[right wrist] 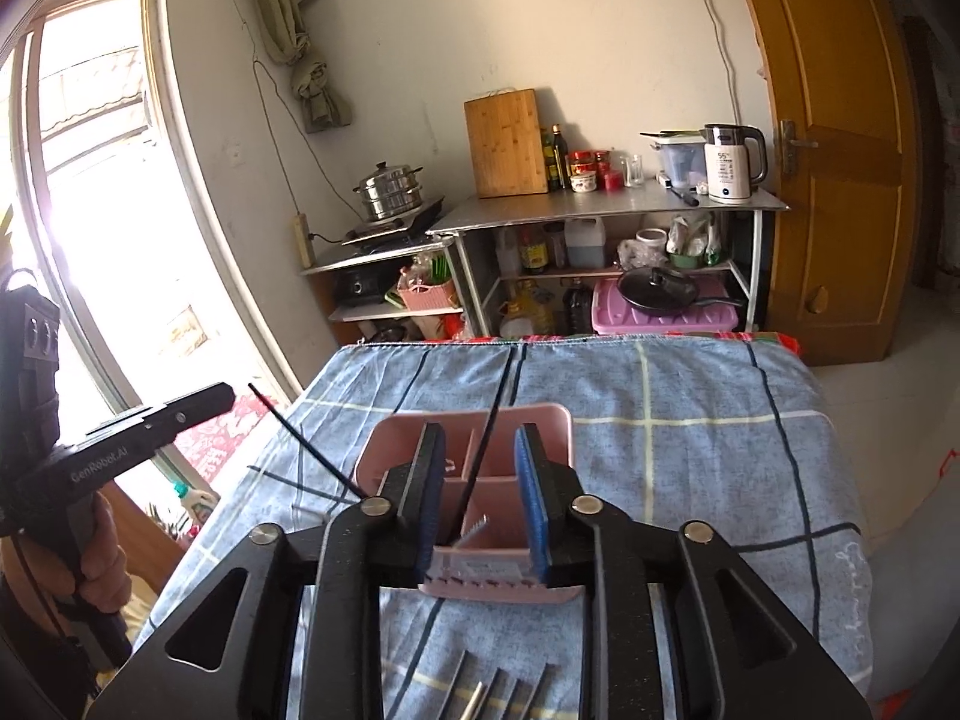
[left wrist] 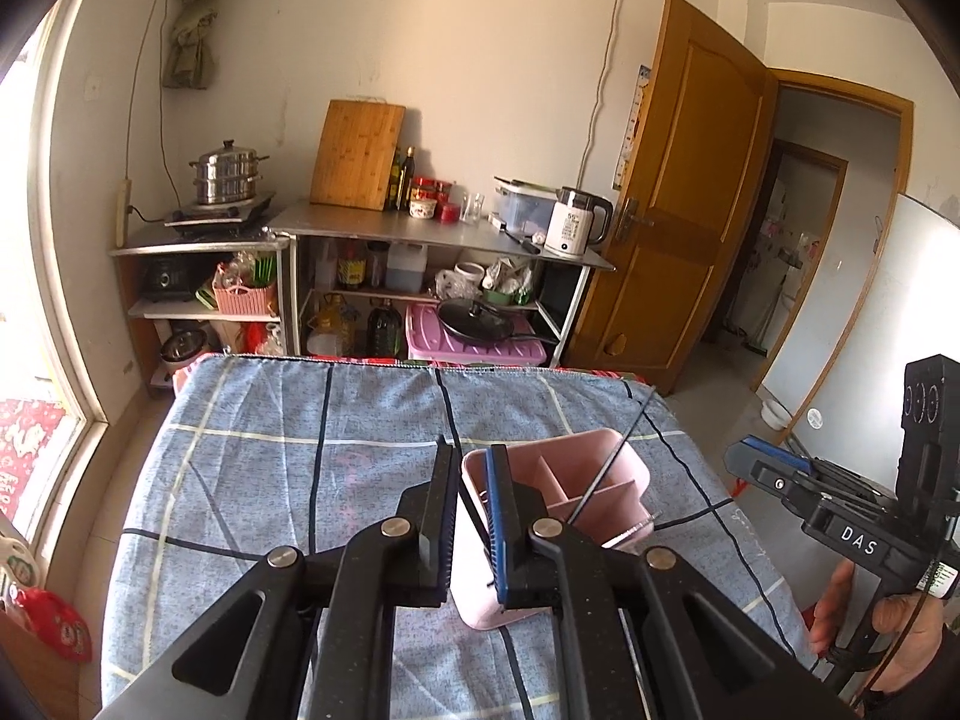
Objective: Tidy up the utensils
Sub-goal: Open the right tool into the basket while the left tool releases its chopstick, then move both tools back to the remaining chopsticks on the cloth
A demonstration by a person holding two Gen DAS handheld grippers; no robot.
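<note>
Chopsticks [right wrist: 480, 450] lean in the pink caddy [right wrist: 558, 420] mid-table, tips toward 12 o'clock. Left gripper [left wrist: 471, 516] pinches the caddy's near wall; right gripper [right wrist: 477, 498] spread, empty. We judge tipping likely if the left gripper pulls.

Daylit interior, lit chiefly from the tall arched window [right wrist: 102, 228] at left. Blown out to white across most of its panes in the right wrist view, with glare spilling onto the near frame; less overexposed at the left edge of the left wrist view. Evenly bright on the cream plaster wall [left wrist: 468, 42] and on the blue checked tablecloth [left wrist: 270, 468], with only soft shadows. Strong fisheye bending of straight lines toward the borders, dark vignetting in the corners. Sharp at mid-distance, slightly soft on the nearest black parts.
</note>
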